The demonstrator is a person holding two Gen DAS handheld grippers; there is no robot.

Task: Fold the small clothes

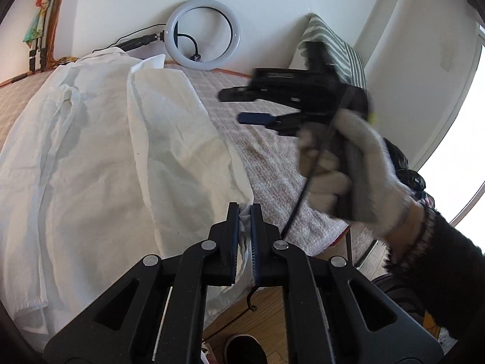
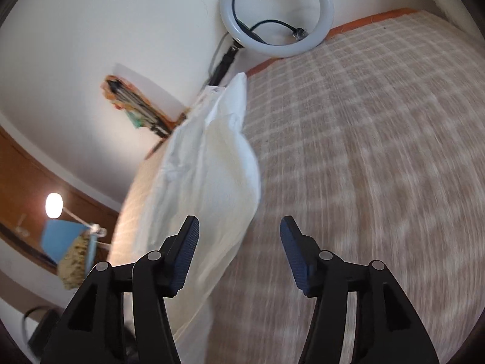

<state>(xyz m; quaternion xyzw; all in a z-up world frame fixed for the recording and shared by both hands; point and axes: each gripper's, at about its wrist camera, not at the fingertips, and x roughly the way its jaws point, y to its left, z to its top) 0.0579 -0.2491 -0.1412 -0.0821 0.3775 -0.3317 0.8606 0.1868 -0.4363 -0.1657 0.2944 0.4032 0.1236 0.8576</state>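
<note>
1. The white shirt [image 1: 100, 139] lay spread over the checked cloth [image 1: 272, 157] that covered the table, taking up its left part; the cloth's right part was bare.
2. The left gripper [image 1: 245, 212] was clamped on the shirt's near edge at the table's front, with a bunch of white fabric pinched between its narrow jaws.
3. In the left wrist view, the right gripper [image 1: 242, 106] hovered above the bare cloth, to the right of the shirt and apart from it, held by a gloved hand [image 1: 342, 170]; its jaws stood wide and held nothing.
4. The right wrist view showed the same: the right gripper [image 2: 239, 227] gaped wide over the cloth [image 2: 363, 151], with the shirt [image 2: 209, 182] just beside its left finger.
5. A ring light [image 1: 203, 34] leaned against the wall at the table's far edge, and a striped cushion [image 1: 333, 45] sat at the far right corner.
</note>
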